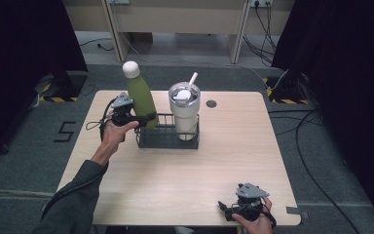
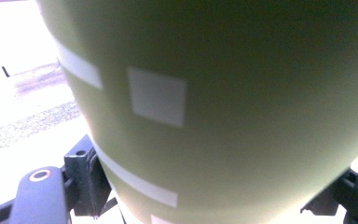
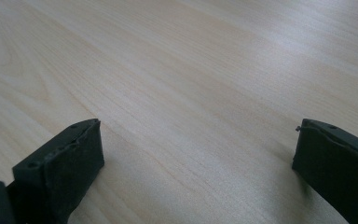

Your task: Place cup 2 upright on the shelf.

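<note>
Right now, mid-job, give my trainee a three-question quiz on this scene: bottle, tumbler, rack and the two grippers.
1. True or false: the left gripper is shut on the green bottle.
2. Which stands upright in the black rack? A) the tumbler B) a plate C) a pan
3. Fill in: the right gripper is open, its jaws apart above the bare ____.

Key
1. True: in the left gripper view its jaws flank the bottle, which leans at the rack's left end.
2. A: it is white, with a straw.
3. table
</note>
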Available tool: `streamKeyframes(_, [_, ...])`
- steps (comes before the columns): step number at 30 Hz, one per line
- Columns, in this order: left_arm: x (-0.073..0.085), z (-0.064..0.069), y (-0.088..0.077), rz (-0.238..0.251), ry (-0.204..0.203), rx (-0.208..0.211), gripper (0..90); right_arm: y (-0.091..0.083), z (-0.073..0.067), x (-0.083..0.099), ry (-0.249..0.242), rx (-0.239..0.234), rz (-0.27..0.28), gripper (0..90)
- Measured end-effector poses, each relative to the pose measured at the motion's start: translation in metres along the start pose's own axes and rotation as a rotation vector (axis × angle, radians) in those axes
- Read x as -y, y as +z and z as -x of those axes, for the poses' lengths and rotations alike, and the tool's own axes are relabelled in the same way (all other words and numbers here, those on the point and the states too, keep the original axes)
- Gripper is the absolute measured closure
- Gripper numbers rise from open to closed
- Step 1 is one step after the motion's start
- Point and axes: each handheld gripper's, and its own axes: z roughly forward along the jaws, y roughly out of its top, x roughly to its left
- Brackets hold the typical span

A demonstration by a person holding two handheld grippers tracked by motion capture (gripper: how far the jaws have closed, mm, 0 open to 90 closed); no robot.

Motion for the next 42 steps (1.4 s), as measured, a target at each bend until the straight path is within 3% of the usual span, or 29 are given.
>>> streamKeyframes(42, [0.032, 0.001, 0.023, -0.028, -0.031, 0.000, 20.4, 0.000, 0.000, 0.000, 0.000, 0.000, 0.000, 1.9])
